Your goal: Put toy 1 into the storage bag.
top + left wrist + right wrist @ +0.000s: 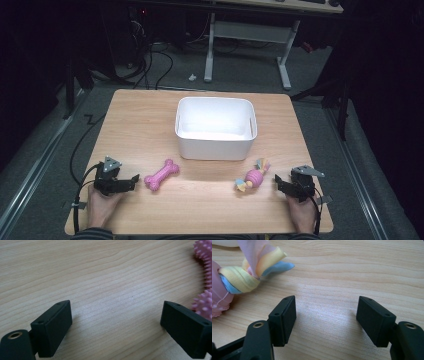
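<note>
A pink spiky bone toy (161, 174) lies on the wooden table (210, 210), left of centre; its spikes show at the right edge (203, 302) of the left gripper view. My left gripper (134, 180) rests just left of it, open, with bare wood between its jaws (116, 322). A pink ball toy with pastel cloth knots (252, 177) lies right of centre, and its knot (239, 277) shows at upper left in the right gripper view. My right gripper (278, 182) sits just right of it, open and holding nothing (325, 320).
A white rectangular bin (215, 127) stands at the middle of the table, behind both toys. A desk frame and cables are on the floor beyond the far edge. A hand holds each gripper at the near table edge.
</note>
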The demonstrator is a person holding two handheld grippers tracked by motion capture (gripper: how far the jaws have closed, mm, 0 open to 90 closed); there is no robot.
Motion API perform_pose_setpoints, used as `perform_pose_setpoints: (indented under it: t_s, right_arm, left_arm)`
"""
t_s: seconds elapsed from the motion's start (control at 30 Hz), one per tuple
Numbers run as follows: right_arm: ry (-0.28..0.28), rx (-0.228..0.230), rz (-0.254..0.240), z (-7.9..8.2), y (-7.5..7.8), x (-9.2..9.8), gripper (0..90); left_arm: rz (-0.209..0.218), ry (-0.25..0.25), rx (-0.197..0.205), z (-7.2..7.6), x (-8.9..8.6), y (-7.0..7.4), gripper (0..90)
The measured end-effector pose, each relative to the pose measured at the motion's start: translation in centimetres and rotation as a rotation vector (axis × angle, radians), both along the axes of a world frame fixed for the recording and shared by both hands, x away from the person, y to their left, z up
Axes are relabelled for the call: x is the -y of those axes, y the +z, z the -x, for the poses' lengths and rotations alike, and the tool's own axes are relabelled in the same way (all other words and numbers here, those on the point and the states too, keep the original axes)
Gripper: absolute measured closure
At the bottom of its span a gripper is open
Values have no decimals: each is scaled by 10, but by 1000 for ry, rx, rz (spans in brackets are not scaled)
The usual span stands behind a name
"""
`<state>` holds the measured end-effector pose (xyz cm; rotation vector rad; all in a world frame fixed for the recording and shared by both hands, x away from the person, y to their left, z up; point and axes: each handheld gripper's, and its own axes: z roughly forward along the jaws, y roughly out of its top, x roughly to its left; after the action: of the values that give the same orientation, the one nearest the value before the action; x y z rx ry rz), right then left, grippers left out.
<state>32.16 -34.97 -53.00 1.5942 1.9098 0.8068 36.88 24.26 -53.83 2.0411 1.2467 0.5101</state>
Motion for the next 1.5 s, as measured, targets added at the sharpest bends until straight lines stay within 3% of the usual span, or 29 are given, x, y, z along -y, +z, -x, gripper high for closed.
perform_pose_setpoints:
  t_s: [0.2, 0.3, 0.77, 1.17, 1.5]
  right_arm:
    - [4, 0, 0, 0, 0, 0, 321]
    - [3, -1, -2, 0, 0, 0, 322]
    - [3, -1, -2, 0, 0, 0, 321]
    - [7, -2, -2, 0, 0, 0, 315]
    - [7, -1, -1, 0, 0, 0, 316]
  left_arm:
    - [26, -16, 4, 4, -3, 1, 132]
    - [26, -15, 29, 8, -4, 2, 160]
    - [64, -60, 64, 24, -1, 31, 186]
    - [58, -176, 60, 23, 39, 53, 225]
    - [17, -240, 18, 14, 65, 51, 283]
